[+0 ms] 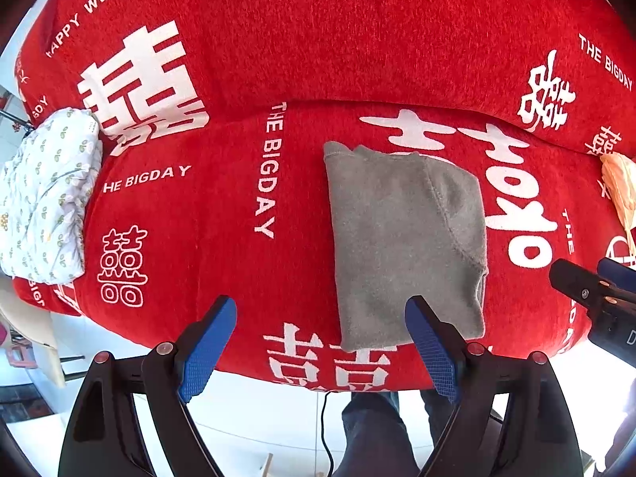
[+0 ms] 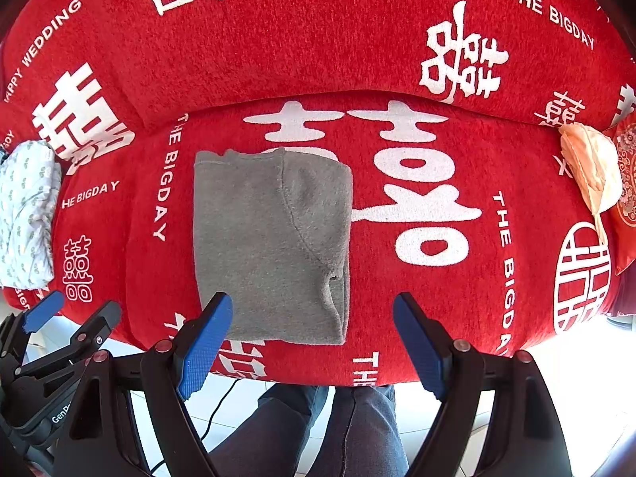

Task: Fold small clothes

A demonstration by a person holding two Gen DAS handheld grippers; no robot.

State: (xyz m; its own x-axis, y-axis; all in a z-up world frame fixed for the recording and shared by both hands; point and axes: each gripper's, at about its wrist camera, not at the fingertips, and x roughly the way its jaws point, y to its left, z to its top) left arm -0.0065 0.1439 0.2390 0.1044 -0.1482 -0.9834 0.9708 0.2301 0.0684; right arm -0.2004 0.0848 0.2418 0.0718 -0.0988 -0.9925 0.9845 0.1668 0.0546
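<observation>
A grey fleece garment [image 1: 401, 238] lies folded flat on the red sofa seat [image 1: 222, 262]; it also shows in the right wrist view [image 2: 270, 246]. My left gripper [image 1: 320, 310] is open and empty, hovering over the seat's front edge, its right finger over the garment's near edge. My right gripper [image 2: 314, 306] is open and empty, above the garment's near right corner. The right gripper shows at the right edge of the left wrist view [image 1: 596, 282]; the left gripper shows at the lower left of the right wrist view [image 2: 67, 314].
A white floral-print cloth [image 1: 43, 198] lies at the seat's left end, also in the right wrist view [image 2: 26, 214]. A peach-coloured cloth [image 2: 592, 167] lies at the right end. The sofa back [image 2: 318, 39] rises behind. The person's legs [image 2: 318, 429] and white floor lie below.
</observation>
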